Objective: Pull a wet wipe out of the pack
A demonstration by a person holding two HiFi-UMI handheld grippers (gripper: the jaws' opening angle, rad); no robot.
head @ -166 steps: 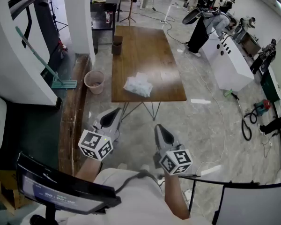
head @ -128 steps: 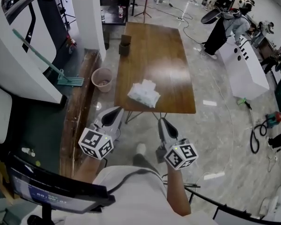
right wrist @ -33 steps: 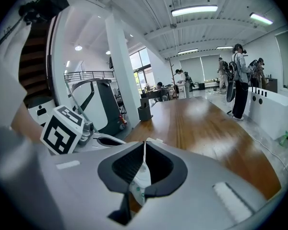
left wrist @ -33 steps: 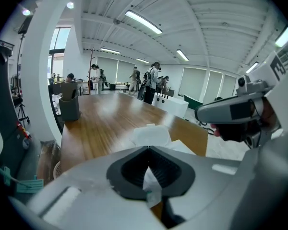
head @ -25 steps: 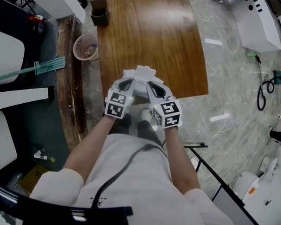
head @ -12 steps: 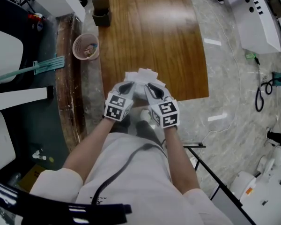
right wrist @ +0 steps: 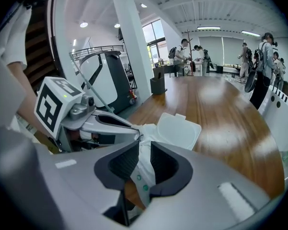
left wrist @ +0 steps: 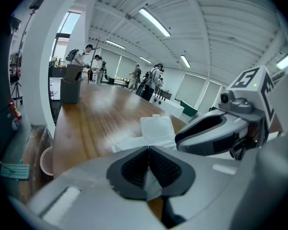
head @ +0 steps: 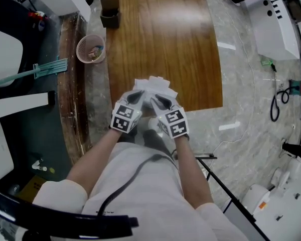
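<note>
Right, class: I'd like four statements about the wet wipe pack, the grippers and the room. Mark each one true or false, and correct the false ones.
1. The wet wipe pack has its lid flipped open. True.
2. The left gripper has its jaws wide apart. False: they are closed, pinching the pack's edge.
3. The pack lies at the far end of the table. False: it lies at the near edge, right in front of the person.
4. A bin stands on the floor beside the table. True.
</note>
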